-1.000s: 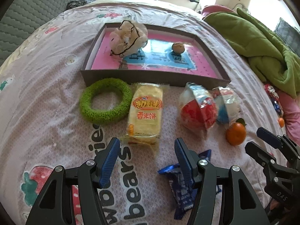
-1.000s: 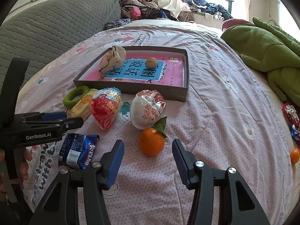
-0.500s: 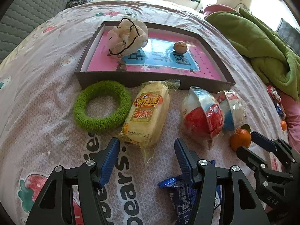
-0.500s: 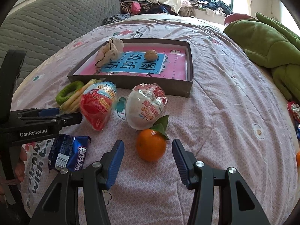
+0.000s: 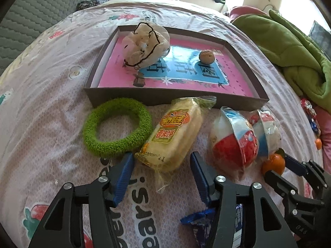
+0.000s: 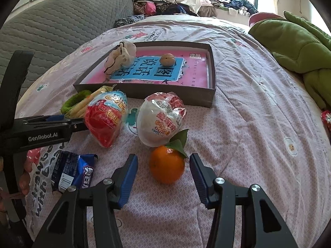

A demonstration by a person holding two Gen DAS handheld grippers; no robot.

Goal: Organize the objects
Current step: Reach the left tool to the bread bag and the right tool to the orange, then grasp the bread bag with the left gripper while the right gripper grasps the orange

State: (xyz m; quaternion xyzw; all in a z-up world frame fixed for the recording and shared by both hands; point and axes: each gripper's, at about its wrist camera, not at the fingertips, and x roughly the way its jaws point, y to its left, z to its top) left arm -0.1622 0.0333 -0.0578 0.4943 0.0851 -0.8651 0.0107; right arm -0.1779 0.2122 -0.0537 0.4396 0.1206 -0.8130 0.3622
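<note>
1 blue packet [image 6: 72, 171] fully visible only in right view.

A: Count, centre frame: one shallow box [image 6: 144, 92]; inside it one pale cloth bundle [image 6: 121, 59] and one walnut [image 6: 167, 59].

B: Below the box: one green fuzzy ring [image 5: 116, 127], one yellow rice-cracker pack [image 5: 172, 136], two wrapped egg-shaped toys [image 6: 103, 117] [image 6: 160, 119], one orange [image 6: 166, 166].

A: Lower left: one blue snack packet [image 6: 72, 172].

B: Confirmed. One green blanket [image 6: 293, 43], upper right.
</note>
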